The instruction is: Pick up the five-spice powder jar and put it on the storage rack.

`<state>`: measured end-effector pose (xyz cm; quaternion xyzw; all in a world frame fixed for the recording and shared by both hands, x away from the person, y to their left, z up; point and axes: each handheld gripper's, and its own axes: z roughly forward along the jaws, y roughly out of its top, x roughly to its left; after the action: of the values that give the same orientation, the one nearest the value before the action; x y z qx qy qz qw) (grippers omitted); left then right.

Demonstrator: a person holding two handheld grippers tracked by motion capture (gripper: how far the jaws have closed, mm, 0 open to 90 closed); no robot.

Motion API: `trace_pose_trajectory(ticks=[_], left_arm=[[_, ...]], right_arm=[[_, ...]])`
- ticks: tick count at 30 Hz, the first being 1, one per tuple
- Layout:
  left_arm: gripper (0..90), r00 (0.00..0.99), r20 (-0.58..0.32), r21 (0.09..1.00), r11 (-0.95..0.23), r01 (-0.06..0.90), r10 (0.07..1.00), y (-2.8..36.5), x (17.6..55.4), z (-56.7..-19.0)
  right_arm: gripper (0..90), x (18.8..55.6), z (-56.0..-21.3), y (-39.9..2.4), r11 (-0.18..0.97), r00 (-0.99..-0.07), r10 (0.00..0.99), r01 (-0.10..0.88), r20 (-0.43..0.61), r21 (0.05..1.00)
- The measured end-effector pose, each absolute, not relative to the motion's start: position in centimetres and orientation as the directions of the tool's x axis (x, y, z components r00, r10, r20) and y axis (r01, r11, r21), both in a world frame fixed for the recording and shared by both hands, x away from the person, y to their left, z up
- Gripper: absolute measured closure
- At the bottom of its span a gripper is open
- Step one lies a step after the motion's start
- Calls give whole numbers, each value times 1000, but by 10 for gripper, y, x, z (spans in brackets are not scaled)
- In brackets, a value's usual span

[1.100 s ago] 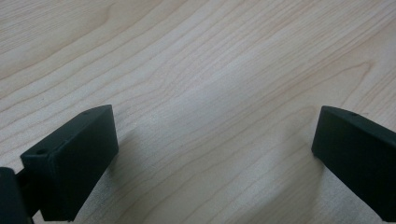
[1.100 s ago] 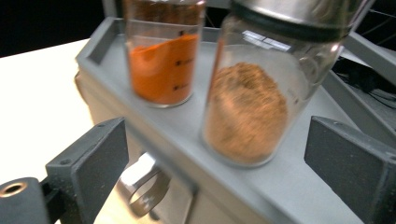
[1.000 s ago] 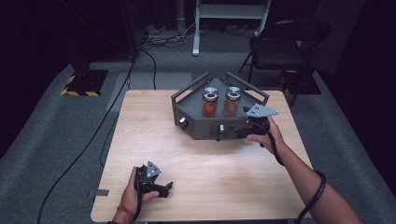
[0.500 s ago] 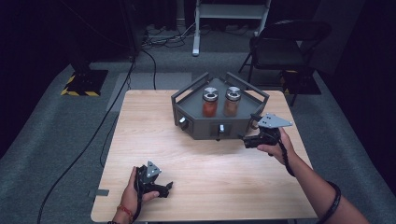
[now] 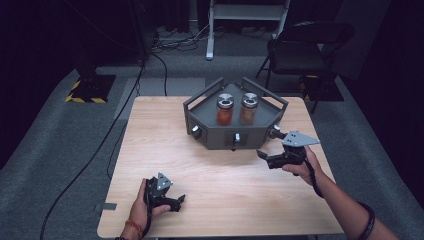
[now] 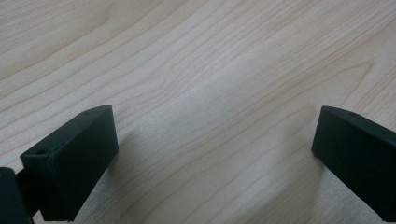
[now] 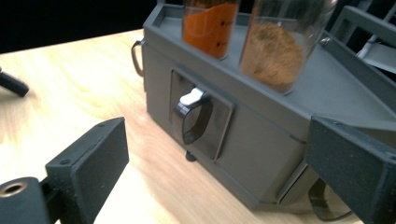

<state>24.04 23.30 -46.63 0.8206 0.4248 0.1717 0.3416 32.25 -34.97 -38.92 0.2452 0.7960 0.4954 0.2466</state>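
In the right gripper view the right gripper (image 7: 219, 182), held wide open and empty, is aimed at the box's (image 7: 261, 154) front handle (image 7: 194, 116) at frame centre, so the two jars (image 7: 275, 42) above could be knocked if it is lifted carelessly, while the left gripper (image 6: 215, 154) is held open over bare table (image 6: 196, 70).

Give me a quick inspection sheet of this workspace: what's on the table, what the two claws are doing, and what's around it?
Surface: light wooden table, bare apart from the rack and the claws.
Job's things: grey angled rack with knobs on its front faces; on top stand an orange spice jar and a brown spice jar, both upright and capped.
Clutter: nothing seen.
Grippers: left claw rests near the table's front edge, jaws open over bare wood; right claw is open, apart from the rack and pointing at its front.
Cables: black cable trails off the table's left side across the floor.
Surroundings: grey carpet, dark folding chair behind the table.
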Motion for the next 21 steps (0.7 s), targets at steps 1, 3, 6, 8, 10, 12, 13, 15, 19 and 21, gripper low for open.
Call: trace_pose_trajectory(ticks=[1,3,6,8,10,12,13,15,19,21], left_arm=[[3,580,-9,707,-405,580,814,233,240,-466],[2,580,-8,707,-406,580,814,233,240,-466],[2,580,-9,707,-406,580,814,233,240,-466],[3,580,-9,707,-406,580,814,233,240,-466],[2,580,-9,707,-406,580,814,233,240,-466],[3,580,-9,707,-406,580,814,233,240,-466],[3,580,-8,707,-406,580,814,233,240,-466],[3,580,-9,707,-406,580,814,233,240,-466],[2,580,-9,707,-405,580,815,233,240,-466],[2,580,-9,707,-406,580,814,233,240,-466]], right_arm=[[60,322,-390,-350,394,-763,628,146,-150,907],[61,320,-391,-351,411,-772,615,139,-161,901],[60,317,-393,-351,425,-781,602,137,-167,895],[60,316,-395,-352,435,-786,594,139,-168,890],[60,315,-397,-352,461,-795,580,141,-177,876],[60,314,-399,-351,485,-801,569,146,-185,862],[60,314,-400,-352,500,-807,560,147,-189,854],[61,314,-402,-352,516,-810,553,151,-194,843],[61,314,-405,-351,538,-816,546,169,-188,826],[60,315,-407,-351,557,-822,536,172,-194,812]])
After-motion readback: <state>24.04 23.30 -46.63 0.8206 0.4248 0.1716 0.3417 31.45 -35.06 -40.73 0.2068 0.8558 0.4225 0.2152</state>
